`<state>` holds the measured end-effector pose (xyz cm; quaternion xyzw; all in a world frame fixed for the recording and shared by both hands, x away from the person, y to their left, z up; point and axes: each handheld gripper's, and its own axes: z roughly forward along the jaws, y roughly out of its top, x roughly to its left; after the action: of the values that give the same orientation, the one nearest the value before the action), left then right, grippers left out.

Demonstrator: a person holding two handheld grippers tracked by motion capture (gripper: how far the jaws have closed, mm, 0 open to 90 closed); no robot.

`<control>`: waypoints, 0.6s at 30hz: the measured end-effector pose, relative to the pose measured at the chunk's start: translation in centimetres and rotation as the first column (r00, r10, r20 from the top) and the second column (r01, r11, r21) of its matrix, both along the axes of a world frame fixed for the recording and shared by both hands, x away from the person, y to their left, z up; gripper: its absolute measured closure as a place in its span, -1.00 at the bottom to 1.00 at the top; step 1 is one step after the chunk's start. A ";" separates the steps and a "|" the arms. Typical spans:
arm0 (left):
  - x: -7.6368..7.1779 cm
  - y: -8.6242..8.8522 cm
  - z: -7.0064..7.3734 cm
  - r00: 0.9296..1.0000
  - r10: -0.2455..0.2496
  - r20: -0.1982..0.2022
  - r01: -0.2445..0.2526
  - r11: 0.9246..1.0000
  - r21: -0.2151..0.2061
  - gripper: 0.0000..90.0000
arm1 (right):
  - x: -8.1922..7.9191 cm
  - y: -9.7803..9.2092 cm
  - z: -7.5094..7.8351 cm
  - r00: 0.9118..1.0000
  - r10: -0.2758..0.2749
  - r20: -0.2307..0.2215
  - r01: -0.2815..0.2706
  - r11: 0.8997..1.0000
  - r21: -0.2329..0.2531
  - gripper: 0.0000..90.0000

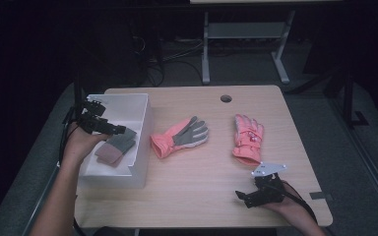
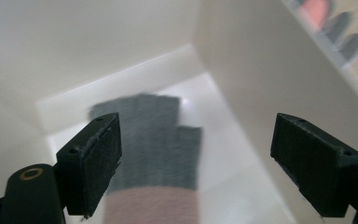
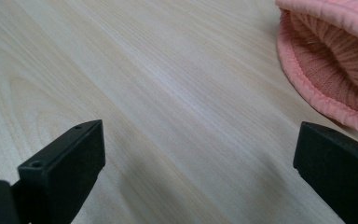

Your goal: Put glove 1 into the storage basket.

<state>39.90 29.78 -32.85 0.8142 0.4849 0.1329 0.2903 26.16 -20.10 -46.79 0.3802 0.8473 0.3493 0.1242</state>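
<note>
Left gripper (image 1: 119,130) gapes over the grey knit glove (image 1: 116,146) you binned; right gripper (image 1: 241,196), also agape, faces two pink gloves (image 1: 247,138) left ahead.

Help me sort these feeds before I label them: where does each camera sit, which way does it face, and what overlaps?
High view: above the person's side, looking forward and down on the table; both forearms, left gripper, right gripper.
Left gripper view: on the left gripper, looking down into the white box at the grey knit glove; open jaws.
Right gripper view: on the right gripper, low over the table, pink glove's cuff ahead; open jaws.
Shared: high and left gripper views both show box and knit glove.
</note>
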 end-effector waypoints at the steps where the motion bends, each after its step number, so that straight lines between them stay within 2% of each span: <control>1: -0.2 -0.4 0.3 1.000 -0.015 0.004 0.015 1.000 -0.001 -0.65 | 0.0 0.0 0.0 1.000 0.001 0.001 -0.001 1.000 -0.001 -0.96; 4: -0.7 -1.9 1.0 0.998 -0.055 0.015 0.055 0.998 -0.023 -0.65 | 0.0 0.0 0.0 1.000 0.000 0.001 0.000 1.000 0.000 -0.96; 8: -1.6 -4.2 1.7 0.993 -0.111 0.042 0.113 0.992 -0.058 -0.65 | 0.0 0.0 0.0 1.000 0.002 0.002 -0.002 1.000 -0.002 -0.96; 12: -2.3 -6.7 2.0 0.984 -0.170 0.062 0.174 0.981 -0.082 -0.64 | -0.1 0.0 0.0 1.000 -0.005 -0.004 0.005 1.000 0.003 -0.96; 18: -3.4 -10.4 1.8 0.968 -0.240 0.070 0.246 0.963 -0.107 -0.64 | -0.1 0.0 0.0 1.000 -0.002 -0.003 0.002 1.000 0.005 -0.96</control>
<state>36.50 19.41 -31.08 0.8454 0.3799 0.0909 0.3644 26.07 -20.12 -46.75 0.3818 0.8464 0.3505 0.1224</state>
